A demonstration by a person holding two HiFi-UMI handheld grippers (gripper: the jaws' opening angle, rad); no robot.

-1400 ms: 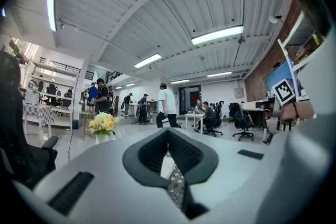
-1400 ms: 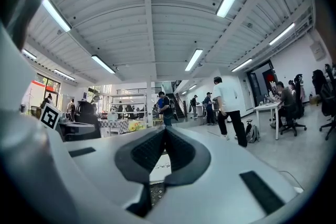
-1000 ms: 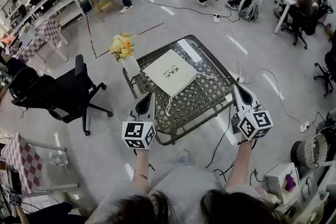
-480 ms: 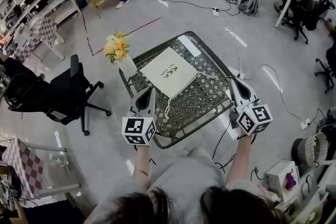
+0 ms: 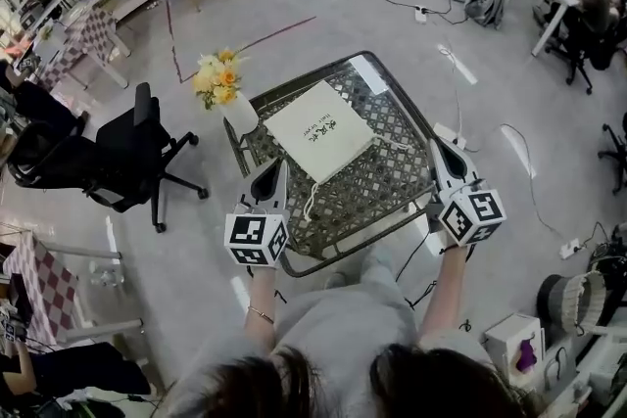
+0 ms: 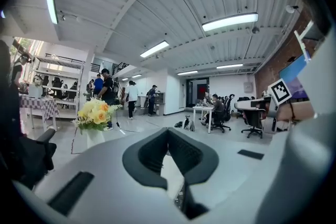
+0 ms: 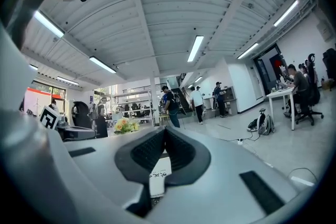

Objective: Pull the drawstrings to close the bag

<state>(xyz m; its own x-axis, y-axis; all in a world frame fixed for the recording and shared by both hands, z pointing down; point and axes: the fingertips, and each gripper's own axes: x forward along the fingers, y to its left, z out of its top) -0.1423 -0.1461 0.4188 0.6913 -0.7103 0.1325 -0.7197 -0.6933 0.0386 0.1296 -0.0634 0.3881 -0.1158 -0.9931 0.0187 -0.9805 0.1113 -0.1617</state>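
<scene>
Both grippers had come forward and a little lower than a second before, closing on the near rim of the table [image 5: 364, 244], and the people walking at the far end of the room had mostly left the head view.

That lattice-topped table filled the middle of the scene, with an office chair [image 5: 116, 152] well apart on its left. The bag [image 5: 318, 130] lay flat on the far half of the top, its mouth not yet drawn in. A vase of flowers [image 5: 223, 85] stood just beside the bag's far-left corner. The left gripper [image 5: 273, 173] hung over the near-left corner and the right gripper [image 5: 439, 150] just off the right edge, each with its jaws pressed together and nothing between them. One drawstring [image 5: 312, 201] looped from the bag's near corner toward the rim; a second was too faint to place.

The likely troubles: jaws not opened in time would only nudge the cord, the thin cord could snag in the lattice, and a one-sided pull would probably drag the light bag off the rim or into the vase. Bare lattice between bag and near rim left room to work; the far-left corner was crowded.
</scene>
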